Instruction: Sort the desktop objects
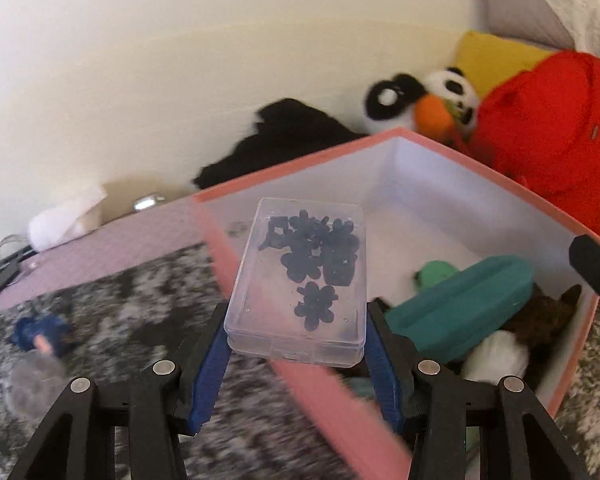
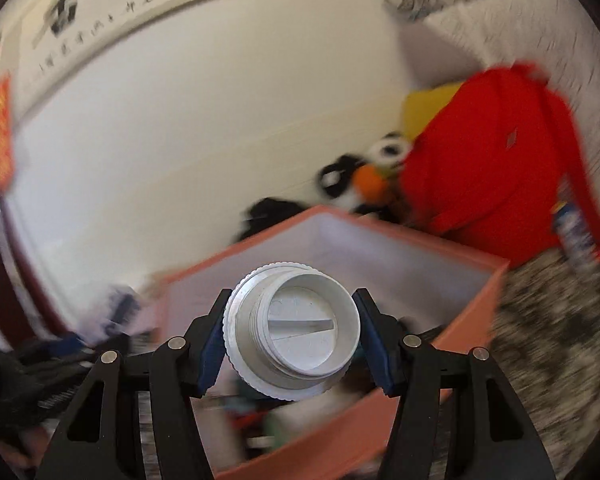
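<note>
- The left tongs (image 1: 296, 354) clamp a clear plastic case (image 1: 298, 280) of small dark flower-shaped pieces (image 1: 320, 264) by its near end, so it juts forward over the near rim of the pink box (image 1: 452, 156), probably ready to be dropped in.
- The right tongs (image 2: 292, 340) grip a white threaded cap (image 2: 296, 326) by its sides, slotted face to the camera, above the same box.
- Inside the box lie a teal block (image 1: 464, 304) and soft dark and white things, half hidden behind it.
- Motion blur smears the speckled surface below the box; whether it is a worktop or a bed, I cannot tell.
</note>
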{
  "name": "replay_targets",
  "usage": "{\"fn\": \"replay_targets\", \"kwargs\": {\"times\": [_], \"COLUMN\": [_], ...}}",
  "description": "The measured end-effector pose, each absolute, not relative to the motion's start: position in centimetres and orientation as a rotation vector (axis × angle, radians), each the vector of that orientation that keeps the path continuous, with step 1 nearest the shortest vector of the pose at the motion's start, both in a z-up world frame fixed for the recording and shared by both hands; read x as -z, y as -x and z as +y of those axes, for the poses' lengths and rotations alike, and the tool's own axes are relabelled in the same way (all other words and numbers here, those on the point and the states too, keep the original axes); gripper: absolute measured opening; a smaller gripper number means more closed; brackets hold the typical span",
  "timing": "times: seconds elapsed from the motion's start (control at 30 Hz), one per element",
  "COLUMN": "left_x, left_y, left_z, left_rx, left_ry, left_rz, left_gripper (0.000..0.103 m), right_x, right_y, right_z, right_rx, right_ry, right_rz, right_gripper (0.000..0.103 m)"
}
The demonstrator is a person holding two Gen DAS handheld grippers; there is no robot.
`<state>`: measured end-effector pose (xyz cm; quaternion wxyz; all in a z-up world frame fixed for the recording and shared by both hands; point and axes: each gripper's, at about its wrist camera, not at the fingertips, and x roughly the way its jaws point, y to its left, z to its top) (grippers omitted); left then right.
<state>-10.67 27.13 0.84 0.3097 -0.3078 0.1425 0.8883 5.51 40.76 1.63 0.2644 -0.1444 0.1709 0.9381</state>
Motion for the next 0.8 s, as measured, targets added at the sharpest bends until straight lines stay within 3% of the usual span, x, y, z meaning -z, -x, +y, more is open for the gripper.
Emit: {"fn": "replay_targets", "kwargs": {"times": [0.2,0.23,0.27,0.3,0.33,0.57,0.8], "left_x": [0.7,0.9,1.1,1.1,1.0,-0.6,-1.9], "left_y": [10.0,9.8,9.6,9.3,9.1,6.8,0.6], "left_z": [31.2,31.6,31.9,31.9,31.8,27.6,18.5], "left_rx": [-2.266,-2.256,-2.266,-2.28,-2.297,-2.401,-2.722], "left_ry": [0.86,0.867,0.861,0.849,0.832,0.784,0.602], "left_rz": [0.396,0.393,0.404,0.397,0.394,0.319,0.39], "left_gripper": [0.058,0.064,0.085,0.1,0.1,0.1,0.102], "right_x": [-1.6,-1.6,-1.6,-1.6,-1.7,-2.5,-4.2], "right_y": [-4.9,-4.8,-4.9,-5.0,-5.3,-6.4,-5.8], "right_z": [41.0,41.2,41.4,41.8,42.0,41.7,37.3], "right_rx": [-2.526,-2.541,-2.555,-2.569,-2.575,-2.614,-2.751], "right_ry": [0.4,0.399,0.386,0.367,0.346,0.281,0.288], "right_rz": [0.383,0.391,0.422,0.463,0.494,0.567,0.442], "right_gripper": [0.063,0.07,0.089,0.099,0.103,0.103,0.103]}}
